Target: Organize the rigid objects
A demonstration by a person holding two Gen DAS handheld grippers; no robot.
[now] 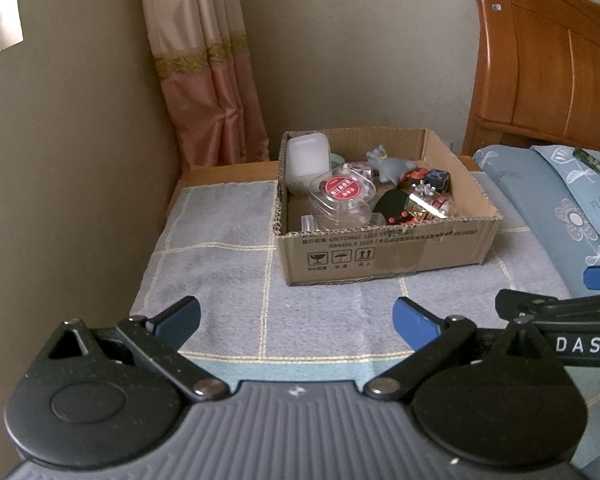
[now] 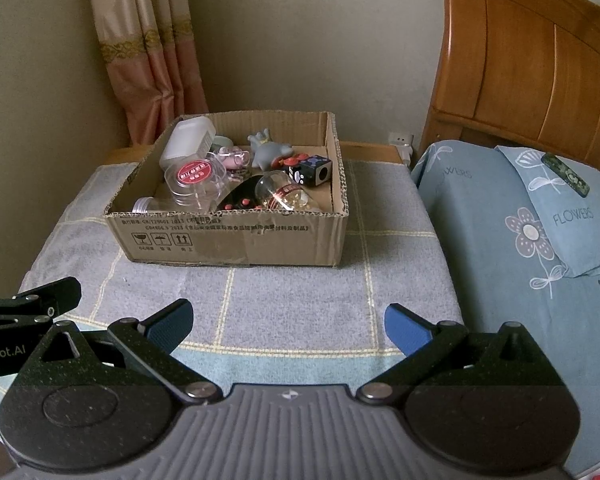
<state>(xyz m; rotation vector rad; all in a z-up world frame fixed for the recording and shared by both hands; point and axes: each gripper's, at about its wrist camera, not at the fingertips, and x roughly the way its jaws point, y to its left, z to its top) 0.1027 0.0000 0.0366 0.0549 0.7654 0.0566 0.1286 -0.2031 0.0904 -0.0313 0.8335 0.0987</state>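
1. Nearest, the left claw (image 1: 298,318) and right claw (image 2: 288,326) both gape wide, holding nothing, above the grey checked cloth (image 2: 300,300).
2. Farther, the cardboard box (image 2: 236,240) holds a red-lidded jar (image 2: 194,174), grey figurine (image 2: 266,150) and black cube (image 2: 318,170).

**A towel-covered wooden stand beside the bed**

A low wooden stand (image 2: 374,148) sits in the corner, with its bare top showing only along the back edge. A grey towel (image 2: 292,300) with pale yellow grid lines covers nearly all of it and hangs over the near edge. 1 cardboard box (image 2: 236,242) rests directly on the towel, toward the back, printed side facing the cameras. The rest of the towel is bare. Just to the right lies the bed (image 2: 500,280), under a blue floral sheet with 1 matching pillow (image 2: 568,216) on it.
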